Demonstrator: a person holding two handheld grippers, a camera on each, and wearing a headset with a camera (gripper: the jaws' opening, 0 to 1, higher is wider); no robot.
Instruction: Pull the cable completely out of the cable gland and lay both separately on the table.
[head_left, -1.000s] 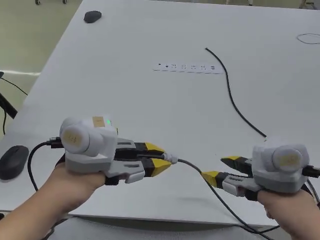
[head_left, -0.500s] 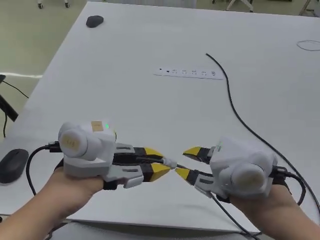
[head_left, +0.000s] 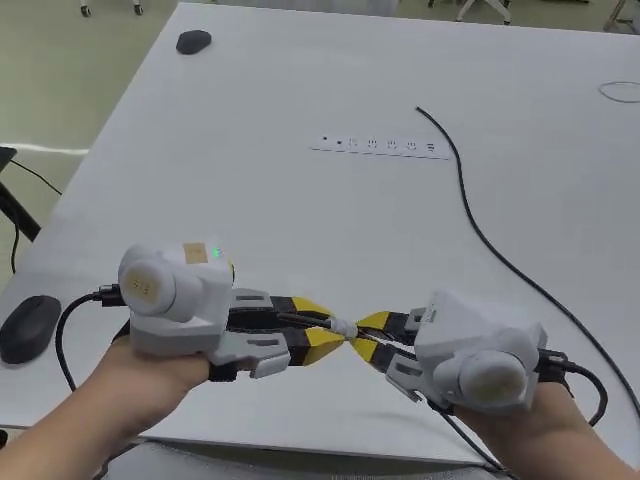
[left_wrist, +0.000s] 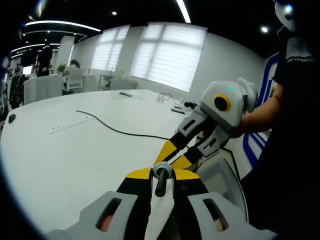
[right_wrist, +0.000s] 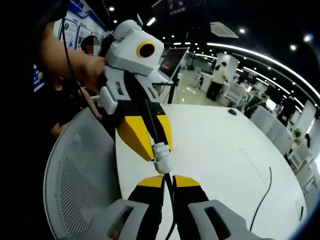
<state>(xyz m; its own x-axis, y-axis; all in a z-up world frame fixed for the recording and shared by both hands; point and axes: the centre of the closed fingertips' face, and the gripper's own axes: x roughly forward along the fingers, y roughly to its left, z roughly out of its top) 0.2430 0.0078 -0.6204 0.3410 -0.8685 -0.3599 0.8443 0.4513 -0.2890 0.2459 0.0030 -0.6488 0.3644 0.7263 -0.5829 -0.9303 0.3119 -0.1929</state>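
Note:
A small white cable gland (head_left: 345, 328) is pinched at the tip of my left gripper (head_left: 322, 335), which is shut on it; the left gripper view has the gland (left_wrist: 161, 172) between the yellow jaws. A thin black cable (right_wrist: 169, 186) leaves the gland (right_wrist: 162, 155) and runs between the jaws of my right gripper (head_left: 367, 337), which is shut on it just beside the gland. Both grippers meet tip to tip above the table's near edge. Past the right gripper the cable (head_left: 462, 440) drops off the front edge.
A white power strip (head_left: 375, 145) lies mid-table, with another black cable (head_left: 470, 215) curving past it to the right. A dark mouse-like object (head_left: 193, 41) sits far back left. A black mouse (head_left: 25, 328) lies at the left. A mesh chair (right_wrist: 75, 185) is below.
My right gripper has moved left along the cable up to the gland and its jaws have shut on the cable. The left gripper has stayed in place with the gland.

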